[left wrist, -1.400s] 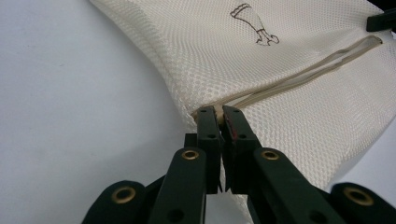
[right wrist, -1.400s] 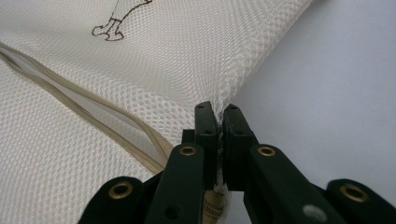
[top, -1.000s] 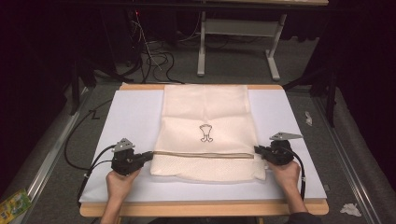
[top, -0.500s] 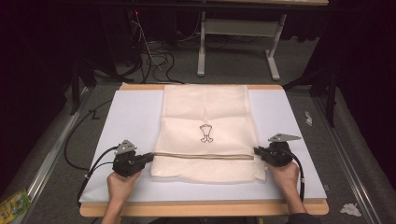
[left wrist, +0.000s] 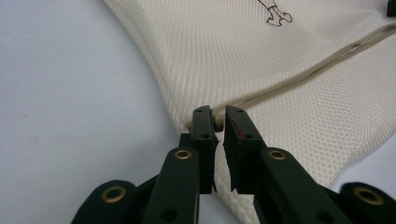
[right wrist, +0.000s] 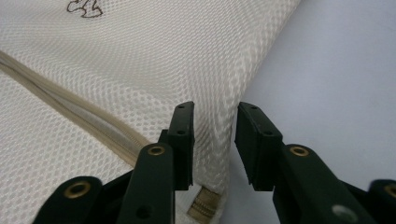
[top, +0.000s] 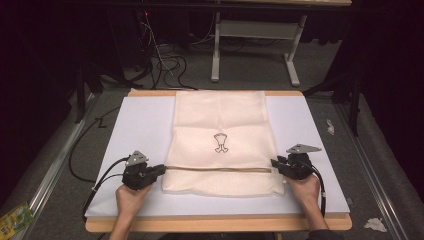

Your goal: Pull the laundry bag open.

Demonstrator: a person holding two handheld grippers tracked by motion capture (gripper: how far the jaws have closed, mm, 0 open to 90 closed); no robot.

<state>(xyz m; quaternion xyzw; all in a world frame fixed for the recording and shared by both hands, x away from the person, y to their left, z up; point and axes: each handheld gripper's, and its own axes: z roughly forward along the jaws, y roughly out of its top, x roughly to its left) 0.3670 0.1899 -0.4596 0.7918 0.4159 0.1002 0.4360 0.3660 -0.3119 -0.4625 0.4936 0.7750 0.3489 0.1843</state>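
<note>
A cream mesh bag point(top: 220, 125) with a small dark logo point(top: 220, 142) lies flat on the white board point(top: 140, 125). A beige zip point(top: 215, 169) runs across its near part. My left gripper point(top: 161, 170) sits at the zip's left end. Its jaws have just been opening and stand a narrow gap apart point(left wrist: 219, 112), with the zip's end between the tips. My right gripper point(top: 274, 163) is at the zip's right end. Its jaws have also just been opening and now stand clearly open point(right wrist: 215, 109) astride the bag's edge point(right wrist: 219, 140), not pressing on it.
The board rests on a wooden table point(top: 215, 224). Cables point(top: 165, 60) and a metal frame point(top: 250, 50) lie on the floor behind. A green packet point(top: 15, 220) and crumpled paper point(top: 375, 224) lie on the floor at the sides.
Both hands and the bag keep their places. The jaw tips at the two zip ends look slightly wider apart than before.
</note>
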